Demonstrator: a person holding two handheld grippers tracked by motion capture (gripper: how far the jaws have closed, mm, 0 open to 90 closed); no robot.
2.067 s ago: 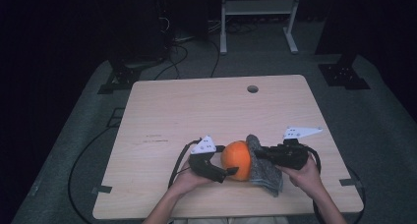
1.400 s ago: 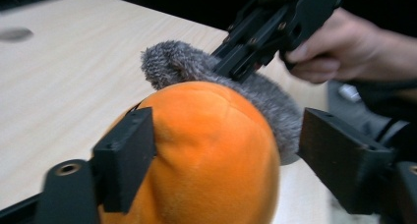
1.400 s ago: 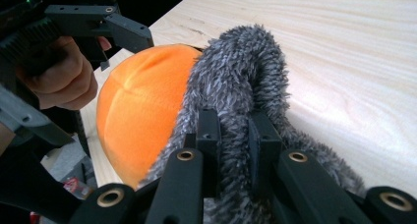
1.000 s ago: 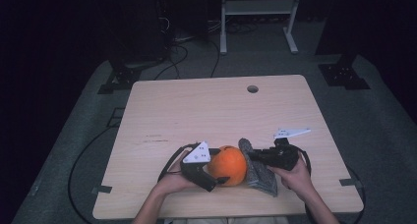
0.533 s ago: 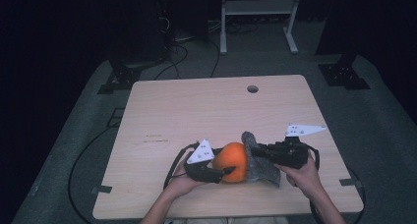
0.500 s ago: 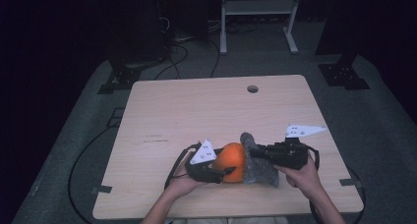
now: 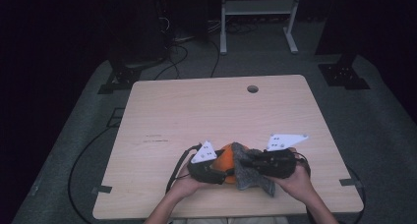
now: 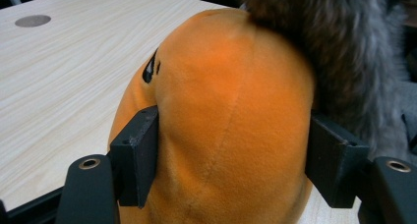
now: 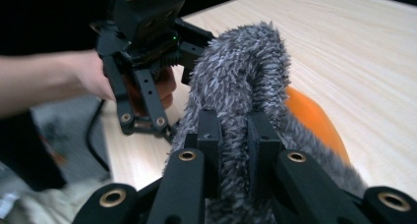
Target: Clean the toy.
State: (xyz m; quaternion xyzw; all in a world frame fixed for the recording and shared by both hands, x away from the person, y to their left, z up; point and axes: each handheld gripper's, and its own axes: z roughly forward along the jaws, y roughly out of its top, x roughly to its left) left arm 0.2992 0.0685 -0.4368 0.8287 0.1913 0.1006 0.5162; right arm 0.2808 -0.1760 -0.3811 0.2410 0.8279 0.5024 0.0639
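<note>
While the left tool point(image 8: 231, 184) clamps the upright orange plush point(image 8: 221, 116), the right tool point(image 9: 231, 140) pinches its grey fur point(image 9: 241, 81).

There is one table point(image 7: 196, 116), pale wood, with one round hole point(image 7: 253, 89) near its far edge. On it at the near side is one orange soft toy point(image 7: 225, 157) and one grey furry cloth point(image 7: 248, 174) draped against the toy's right. Two grippers are in use: the left gripper point(image 7: 212, 170) on the toy's left and the right gripper point(image 7: 255, 161) on the cloth to its right. Each carries one grey three-cornered plate, two in all. Two hands hold them, one on each. On the floor beyond the table stand one white frame point(image 7: 258, 17) at the far middle and two dark stand bases, one far left point(image 7: 120, 79) and one far right point(image 7: 342, 75).
</note>
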